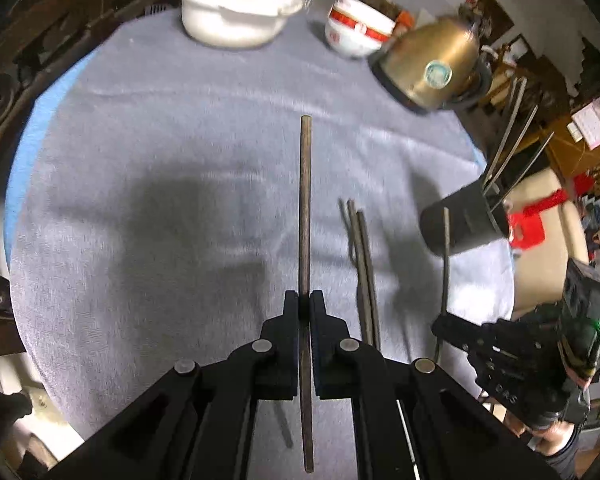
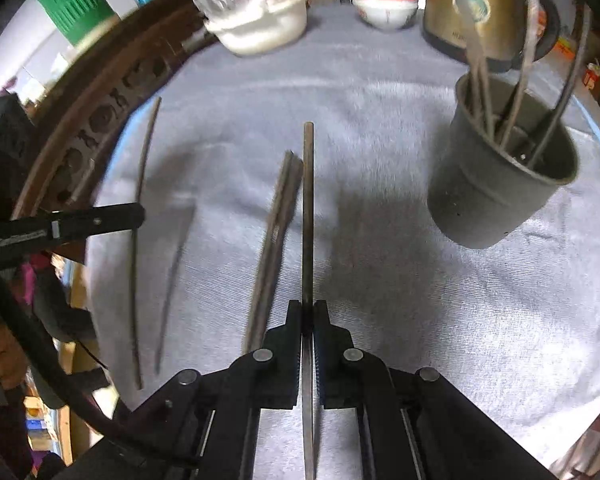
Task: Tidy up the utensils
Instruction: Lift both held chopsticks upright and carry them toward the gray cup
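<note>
My left gripper (image 1: 305, 301) is shut on a dark chopstick (image 1: 305, 200) held above the grey cloth (image 1: 160, 160), its end pointing forward. My right gripper (image 2: 308, 309) is shut on another dark chopstick (image 2: 308, 216) in the same way. Between them a small bundle of chopsticks (image 2: 278, 232) (image 1: 364, 272) lies on the cloth. A black cup (image 2: 500, 184) (image 1: 460, 224) with several chopsticks in it stands to the right. The right wrist view shows the left gripper (image 2: 140, 216) at the left with its chopstick (image 2: 147, 152). The left wrist view shows the right gripper (image 1: 440, 320) with its chopstick (image 1: 445, 248).
At the far side of the round table stand a white pot (image 1: 236, 12) under a plastic bag, stacked red-and-white bowls (image 1: 356, 28) and a gold kettle (image 1: 432, 64). A carved wooden rim (image 2: 100, 120) borders the cloth on the left. A green jug (image 2: 72, 0) stands beyond it.
</note>
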`<action>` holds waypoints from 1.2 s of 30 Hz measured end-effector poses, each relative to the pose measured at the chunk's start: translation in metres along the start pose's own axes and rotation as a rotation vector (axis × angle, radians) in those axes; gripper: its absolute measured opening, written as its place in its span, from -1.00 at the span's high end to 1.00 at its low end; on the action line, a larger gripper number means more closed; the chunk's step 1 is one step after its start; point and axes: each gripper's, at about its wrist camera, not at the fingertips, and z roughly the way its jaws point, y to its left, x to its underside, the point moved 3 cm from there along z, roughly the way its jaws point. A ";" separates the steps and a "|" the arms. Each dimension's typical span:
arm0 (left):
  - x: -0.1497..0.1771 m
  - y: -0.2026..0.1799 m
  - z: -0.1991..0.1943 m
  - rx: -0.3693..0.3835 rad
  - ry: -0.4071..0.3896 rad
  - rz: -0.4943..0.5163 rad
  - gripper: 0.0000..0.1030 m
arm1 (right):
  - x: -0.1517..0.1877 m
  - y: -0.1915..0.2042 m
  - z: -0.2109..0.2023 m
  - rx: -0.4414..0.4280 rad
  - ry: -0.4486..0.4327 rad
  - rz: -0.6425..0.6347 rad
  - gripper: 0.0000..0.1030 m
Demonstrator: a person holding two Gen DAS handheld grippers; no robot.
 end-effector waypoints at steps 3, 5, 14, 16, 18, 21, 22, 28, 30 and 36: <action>-0.002 -0.005 -0.010 -0.010 -0.049 0.006 0.90 | 0.001 -0.005 -0.015 -0.021 -0.083 0.022 0.88; -0.001 -0.008 -0.014 -0.008 -0.091 0.009 0.90 | 0.001 -0.011 -0.024 -0.018 -0.152 0.034 0.88; -0.005 -0.048 -0.039 -0.068 -0.402 0.093 0.90 | 0.013 -0.015 -0.065 0.126 -0.514 0.078 0.88; -0.001 -0.054 -0.042 -0.108 -0.492 0.130 0.90 | 0.016 -0.017 -0.071 0.161 -0.585 0.090 0.88; 0.004 -0.057 -0.038 -0.145 -0.558 0.158 0.90 | 0.019 -0.023 -0.073 0.183 -0.639 0.113 0.88; 0.006 -0.057 -0.033 -0.182 -0.623 0.183 0.90 | 0.020 -0.027 -0.074 0.228 -0.705 0.125 0.88; 0.008 -0.057 -0.032 -0.192 -0.632 0.188 0.90 | 0.021 -0.027 -0.075 0.231 -0.712 0.128 0.88; 0.016 -0.051 -0.020 -0.237 -0.663 0.220 0.89 | 0.032 -0.020 -0.072 0.269 -0.726 0.079 0.88; 0.022 -0.052 -0.026 -0.244 -0.675 0.227 0.89 | 0.038 -0.018 -0.075 0.283 -0.738 0.065 0.88; 0.038 -0.050 -0.040 -0.237 -0.691 0.237 0.88 | 0.052 -0.020 -0.088 0.270 -0.744 0.083 0.88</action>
